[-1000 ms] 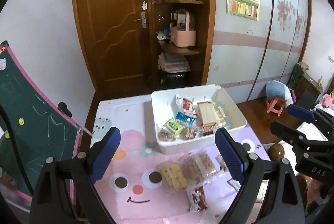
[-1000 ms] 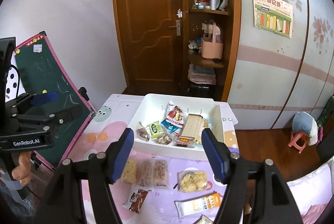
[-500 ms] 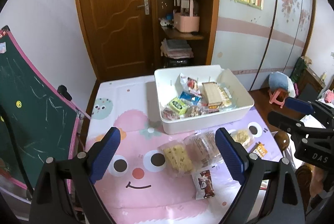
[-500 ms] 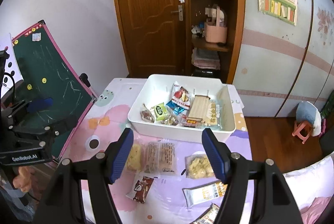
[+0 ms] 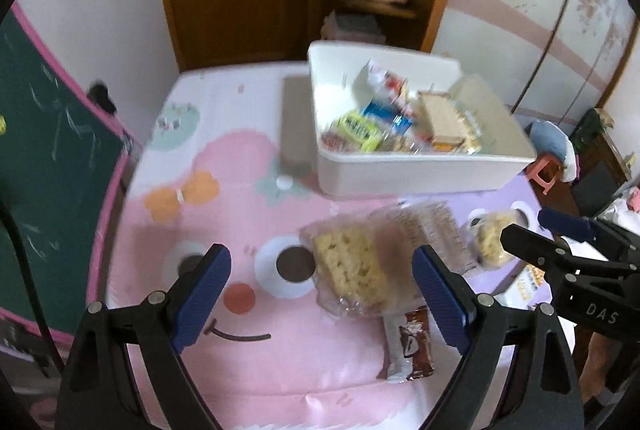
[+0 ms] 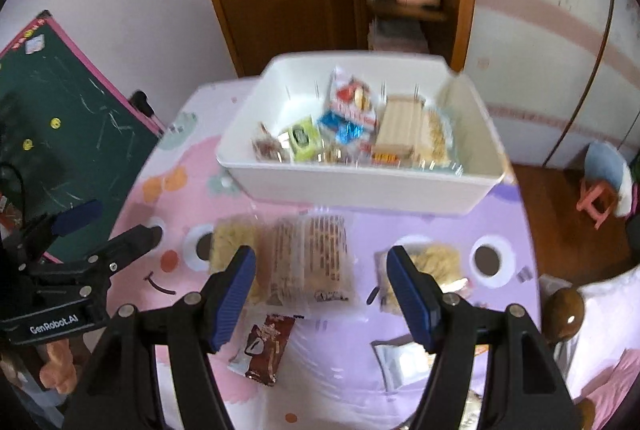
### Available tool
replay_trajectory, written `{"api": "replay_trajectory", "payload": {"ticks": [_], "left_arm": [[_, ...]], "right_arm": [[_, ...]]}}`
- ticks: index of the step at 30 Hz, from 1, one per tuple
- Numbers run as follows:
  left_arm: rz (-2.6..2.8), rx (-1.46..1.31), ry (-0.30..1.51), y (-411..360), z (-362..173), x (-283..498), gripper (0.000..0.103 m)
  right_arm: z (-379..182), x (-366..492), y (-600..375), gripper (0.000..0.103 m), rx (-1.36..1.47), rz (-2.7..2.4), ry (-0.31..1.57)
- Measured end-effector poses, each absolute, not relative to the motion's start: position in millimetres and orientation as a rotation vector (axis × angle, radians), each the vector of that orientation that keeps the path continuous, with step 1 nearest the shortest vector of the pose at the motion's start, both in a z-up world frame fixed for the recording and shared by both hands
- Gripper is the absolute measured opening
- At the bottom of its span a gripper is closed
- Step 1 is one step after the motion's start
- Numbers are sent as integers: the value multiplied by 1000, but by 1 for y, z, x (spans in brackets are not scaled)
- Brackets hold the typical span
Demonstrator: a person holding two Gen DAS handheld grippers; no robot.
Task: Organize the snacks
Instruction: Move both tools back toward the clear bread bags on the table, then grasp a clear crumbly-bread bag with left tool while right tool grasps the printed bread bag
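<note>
Left wrist: left gripper (image 5: pixel 320 294) and right gripper (image 6: pixel 320 294) hang empty, jaws apart, over loose snack packets (image 6: pixel 308 262) beside white bin (image 6: pixel 360 185), ready for picking.

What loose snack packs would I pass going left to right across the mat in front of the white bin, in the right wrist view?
Yellow cracker pack → long clear biscuit pack → round puffed snack pack. The brown chocolate pack lies nearer the camera, below the first two.
</note>
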State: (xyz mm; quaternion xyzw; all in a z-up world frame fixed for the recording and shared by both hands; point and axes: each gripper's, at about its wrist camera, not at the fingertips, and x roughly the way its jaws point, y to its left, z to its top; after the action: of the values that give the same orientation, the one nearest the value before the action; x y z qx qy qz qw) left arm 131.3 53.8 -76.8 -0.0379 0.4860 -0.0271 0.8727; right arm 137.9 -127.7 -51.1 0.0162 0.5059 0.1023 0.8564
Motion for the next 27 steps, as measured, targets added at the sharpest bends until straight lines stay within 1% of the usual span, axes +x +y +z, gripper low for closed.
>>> {"api": "replay_trajectory", "payload": {"ticks": [7, 14, 16, 19, 27], "left_arm": [[-20, -118, 1122, 64, -129, 149, 91], [-10, -129, 1160, 67, -145, 158, 91], [-12, -128, 1166, 66, -148, 161, 92], [-22, -127, 1181, 62, -154, 167, 92], [-41, -136, 1211, 47, -165, 183, 91]], "right_arm": [[-103, 155, -105, 68, -27, 246, 1158], [-135, 168, -87, 68, -106, 234, 1206], [-140, 171, -88, 71, -95, 234, 1212], [-144, 172, -91, 72, -78, 248, 1202], [-144, 170, -109, 68, -51, 255, 1175]]}}
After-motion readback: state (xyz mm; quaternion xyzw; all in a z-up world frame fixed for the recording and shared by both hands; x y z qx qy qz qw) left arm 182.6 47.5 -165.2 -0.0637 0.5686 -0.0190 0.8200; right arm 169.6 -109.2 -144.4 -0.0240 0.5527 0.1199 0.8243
